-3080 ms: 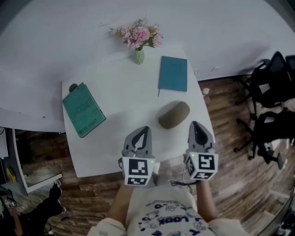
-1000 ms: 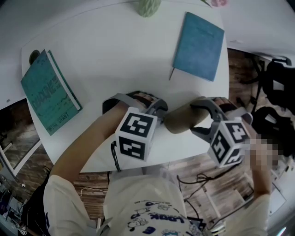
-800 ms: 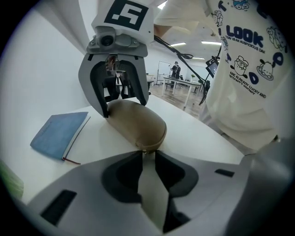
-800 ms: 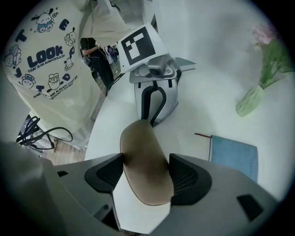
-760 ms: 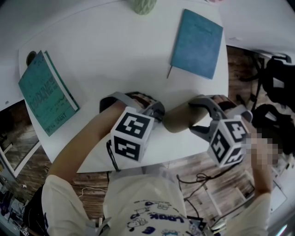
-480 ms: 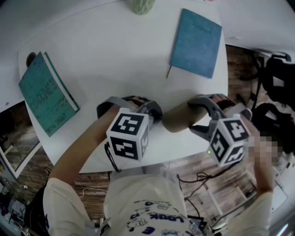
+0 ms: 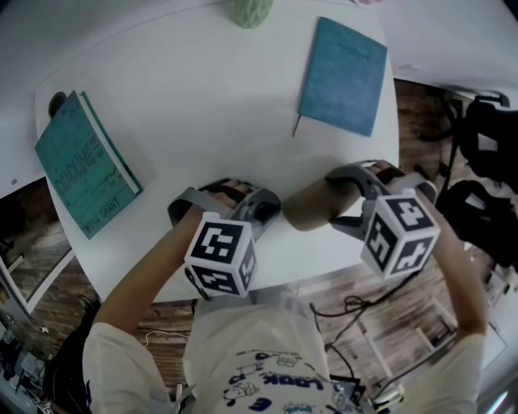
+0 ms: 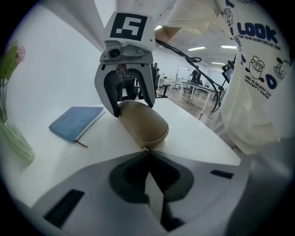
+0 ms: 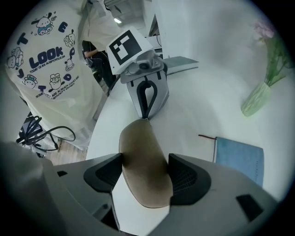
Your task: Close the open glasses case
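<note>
Nearest to me, my printed shirt [image 7: 267,373] is filling the bottom of the head view.

Left gripper [image 8: 148,151]: I am holding it pointed down at the near-left end of the glasses case [image 8: 140,122]. Its jaws are standing fully together, tips meeting in a point right at the end of the case, where a small metal tab is showing on the seam. I cannot confirm whether the tips are pinching that tab or only touching it; the view is too tight there.

Right gripper [image 9: 146,175]: I am holding it steeply downward over the other end of the case. Its jaws are standing apart by the width of the case, and both pads are pressing on its long sides, so this tool is gripping the case.

Glasses case: tan, rounded and oblong, it is lying on the white table [image 7: 202,97] close to the near edge, between my two tools. Its lid is sitting down on the base, with the seam showing only as a thin line.

Farther out, a teal book [image 7: 81,162] is lying near the table's left edge and a blue notebook [image 7: 344,69] is lying flat toward the far right corner, both well apart from the case. A pale green vase [image 7: 252,10] is standing at the far edge.
</note>
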A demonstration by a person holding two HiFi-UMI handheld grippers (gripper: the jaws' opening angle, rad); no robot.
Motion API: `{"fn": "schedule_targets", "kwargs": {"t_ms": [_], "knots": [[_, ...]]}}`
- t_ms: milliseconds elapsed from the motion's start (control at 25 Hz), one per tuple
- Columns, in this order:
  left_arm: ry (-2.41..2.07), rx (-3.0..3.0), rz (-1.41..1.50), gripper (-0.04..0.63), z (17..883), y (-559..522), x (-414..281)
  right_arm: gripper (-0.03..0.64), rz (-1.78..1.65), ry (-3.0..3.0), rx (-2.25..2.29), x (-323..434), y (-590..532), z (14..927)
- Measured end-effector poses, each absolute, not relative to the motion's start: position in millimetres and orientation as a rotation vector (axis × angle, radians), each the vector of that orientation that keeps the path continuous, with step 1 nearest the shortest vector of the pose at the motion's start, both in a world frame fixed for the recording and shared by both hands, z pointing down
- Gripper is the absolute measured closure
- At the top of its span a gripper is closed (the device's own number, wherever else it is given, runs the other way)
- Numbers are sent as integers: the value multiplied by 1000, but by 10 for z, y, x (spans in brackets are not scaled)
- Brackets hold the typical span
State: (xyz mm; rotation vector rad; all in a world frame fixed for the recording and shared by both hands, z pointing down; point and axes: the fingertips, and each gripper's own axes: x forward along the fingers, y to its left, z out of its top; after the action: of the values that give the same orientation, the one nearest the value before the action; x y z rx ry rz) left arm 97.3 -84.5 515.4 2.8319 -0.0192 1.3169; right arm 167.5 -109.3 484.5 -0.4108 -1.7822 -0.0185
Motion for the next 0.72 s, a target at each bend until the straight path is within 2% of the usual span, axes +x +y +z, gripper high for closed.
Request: {"fn": "schedule_targets", "kwargs": {"t_ms": [320, 720], "knots": [[-53, 2805, 1343, 595, 5122, -731, 952, 313, -12, -1749, -421, 1670, -1095, 4889], [-77, 2715, 1204, 595, 5093, -285, 1238, 307, 11, -1733, -381, 1649, -1072, 4904]]}}
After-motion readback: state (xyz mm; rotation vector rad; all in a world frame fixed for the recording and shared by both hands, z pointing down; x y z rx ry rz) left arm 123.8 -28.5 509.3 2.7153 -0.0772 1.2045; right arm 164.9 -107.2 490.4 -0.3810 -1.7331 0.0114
